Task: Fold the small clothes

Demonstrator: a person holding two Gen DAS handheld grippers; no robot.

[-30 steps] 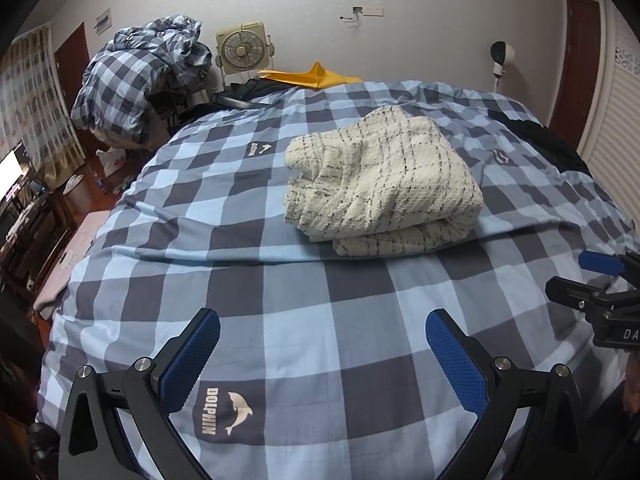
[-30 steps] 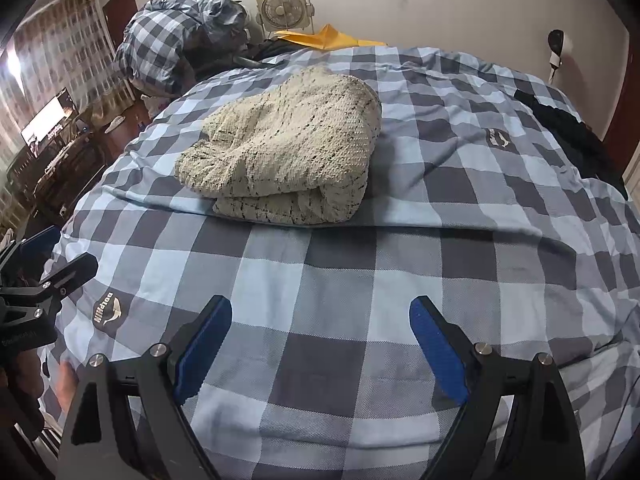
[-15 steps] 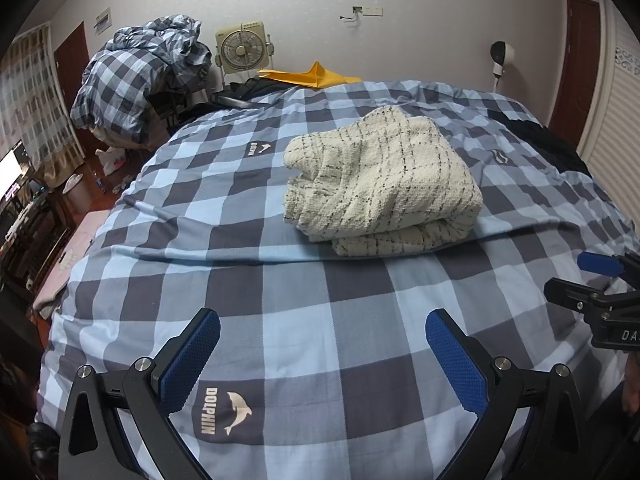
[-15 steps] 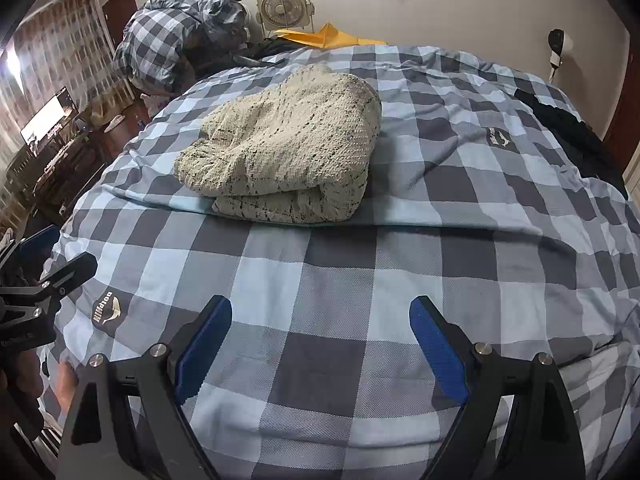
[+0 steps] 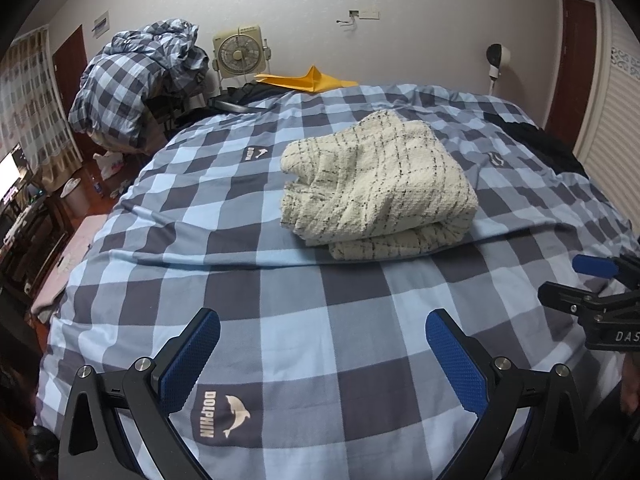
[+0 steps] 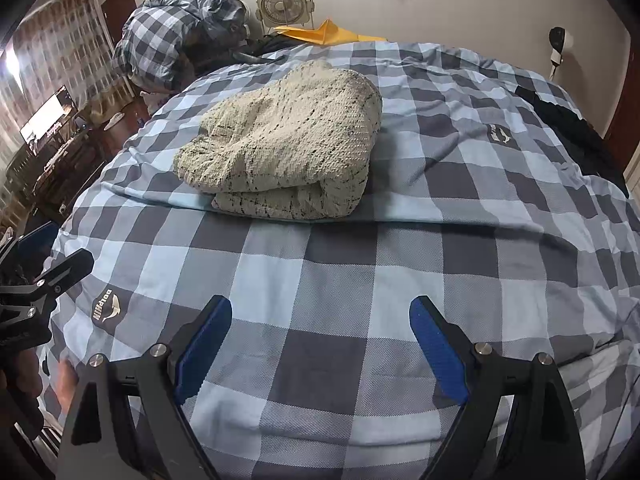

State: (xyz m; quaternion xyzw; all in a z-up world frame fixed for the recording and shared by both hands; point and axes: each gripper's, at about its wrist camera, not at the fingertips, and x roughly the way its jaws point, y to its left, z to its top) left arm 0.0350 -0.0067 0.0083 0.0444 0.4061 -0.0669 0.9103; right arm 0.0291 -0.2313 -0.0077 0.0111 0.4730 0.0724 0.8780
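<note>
The cream knit garment [image 5: 376, 184] lies folded in a thick bundle on the checked bed [image 5: 280, 320], well apart from both grippers. From the left gripper [image 5: 320, 356] it sits at about 1 o'clock; from the right gripper [image 6: 320, 344] at about 11 o'clock. Its long axis runs away toward the far wall. Both grippers hover released, jaws spread wide and empty, seemingly equally near.

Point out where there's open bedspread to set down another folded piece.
Open: the checked bedspread between the folded cream garment and both grippers, left gripper, right gripper. Also right of the garment, before the black clothing. The far-left corner by the fan is crowded.
</note>
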